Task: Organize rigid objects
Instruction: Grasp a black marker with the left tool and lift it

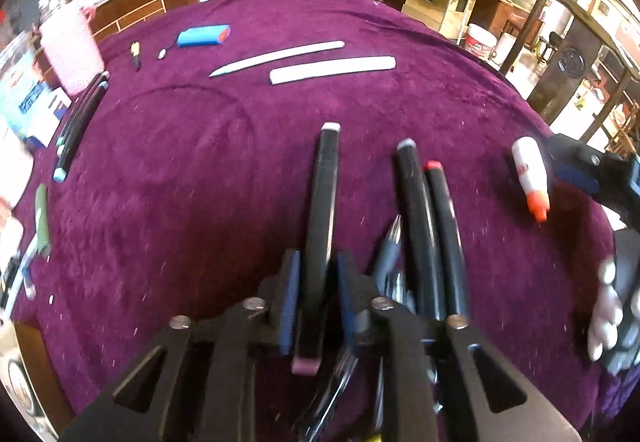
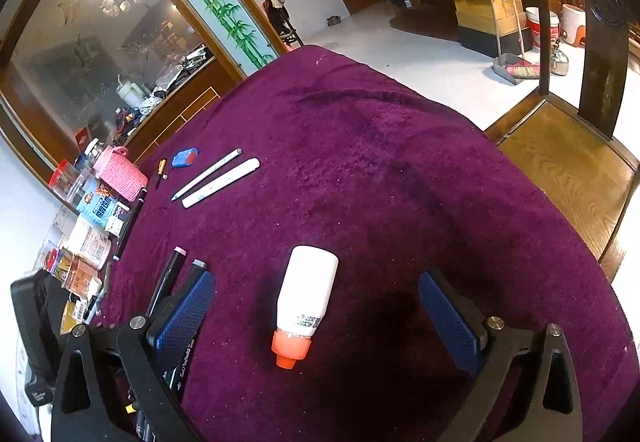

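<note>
Left gripper (image 1: 318, 278) has its fingers narrow, pads pressed on both flanks of a black marker (image 1: 322, 226) with a pale cap; the marker lies lengthwise on the worktop (image 1: 180, 202), which is draped in purple cloth. Just beside it on the right lie two more black markers (image 1: 430, 234), one grey-capped, one red-capped, over a cluster of metal-tipped pens I cannot make out. Right gripper (image 2: 316, 316) has its fingers wide apart with nothing pressed; the white bottle with orange cap (image 2: 306, 294) lies on its side between them, touching neither pad. Judgement: step in hand is lifting the pale-capped marker to regroup it. To do it well, keep the grip square across the barrel, lift straight up before travelling so the neighbouring markers are not dragged, and hold the barrel level, since the grip sits toward one end and it may tip. Farther off lie two white pens (image 1: 304, 60), a blue battery pack (image 1: 204, 35) and a pink knitted pouch (image 1: 70, 46). Writing: the bottle carries small black print, upside-down and not legible; a blue box (image 2: 102, 204) at the left edge has large lettering too blurred to read.
</note>
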Available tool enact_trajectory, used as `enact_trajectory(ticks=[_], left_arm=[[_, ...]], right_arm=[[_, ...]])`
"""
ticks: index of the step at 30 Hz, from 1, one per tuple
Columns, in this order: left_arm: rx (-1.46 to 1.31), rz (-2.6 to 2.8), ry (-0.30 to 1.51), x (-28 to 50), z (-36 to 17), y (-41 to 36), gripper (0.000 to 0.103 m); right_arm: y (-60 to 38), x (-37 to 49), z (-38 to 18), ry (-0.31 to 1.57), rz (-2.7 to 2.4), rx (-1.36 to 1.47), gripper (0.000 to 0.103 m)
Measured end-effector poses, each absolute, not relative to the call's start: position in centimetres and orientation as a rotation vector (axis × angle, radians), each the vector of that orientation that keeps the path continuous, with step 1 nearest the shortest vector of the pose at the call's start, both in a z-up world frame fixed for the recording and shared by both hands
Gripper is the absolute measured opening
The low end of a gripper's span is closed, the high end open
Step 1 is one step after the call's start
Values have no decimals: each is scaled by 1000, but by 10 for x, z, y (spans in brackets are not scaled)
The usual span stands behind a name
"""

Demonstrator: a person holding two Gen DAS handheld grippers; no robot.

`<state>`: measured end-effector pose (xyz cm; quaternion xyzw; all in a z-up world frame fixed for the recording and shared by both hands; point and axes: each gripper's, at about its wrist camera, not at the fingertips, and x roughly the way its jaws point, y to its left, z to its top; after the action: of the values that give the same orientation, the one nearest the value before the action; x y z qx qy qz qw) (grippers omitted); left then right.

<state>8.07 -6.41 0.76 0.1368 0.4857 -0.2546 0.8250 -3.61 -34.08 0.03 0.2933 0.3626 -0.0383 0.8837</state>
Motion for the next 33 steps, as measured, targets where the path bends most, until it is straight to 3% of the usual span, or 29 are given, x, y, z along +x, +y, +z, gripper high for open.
enact_trajectory(ticks=[1, 3, 4, 6, 19, 22, 28, 30, 33], left_arm=[[306, -539, 1025, 83, 7, -70, 33], [360, -515, 987, 84, 5, -84, 35], [373, -508, 978, 84, 5, -88, 33], [345, -521, 991, 83, 6, -89, 16], [53, -613, 811, 0, 89, -9, 15], [-47, -633, 762, -27, 106, 20, 15], [-135, -597, 704, -70, 124, 76, 15], [-143, -555, 692, -81, 126, 99, 15], [-187, -484, 697, -93, 125, 140, 15]], right_arm=[[-342, -36, 0, 755, -83, 612, 102], [-343, -35, -1, 762, -87, 620, 102], [-344, -34, -3, 769, -86, 626, 102], [-346, -34, -3, 767, -85, 634, 102], [-337, -34, 2, 758, -66, 580, 102], [-331, -33, 2, 760, -73, 544, 98], [-312, -20, -1, 849, -159, 408, 75], [-308, -18, 0, 869, -184, 361, 39], [-315, -21, 2, 899, -133, 420, 33]])
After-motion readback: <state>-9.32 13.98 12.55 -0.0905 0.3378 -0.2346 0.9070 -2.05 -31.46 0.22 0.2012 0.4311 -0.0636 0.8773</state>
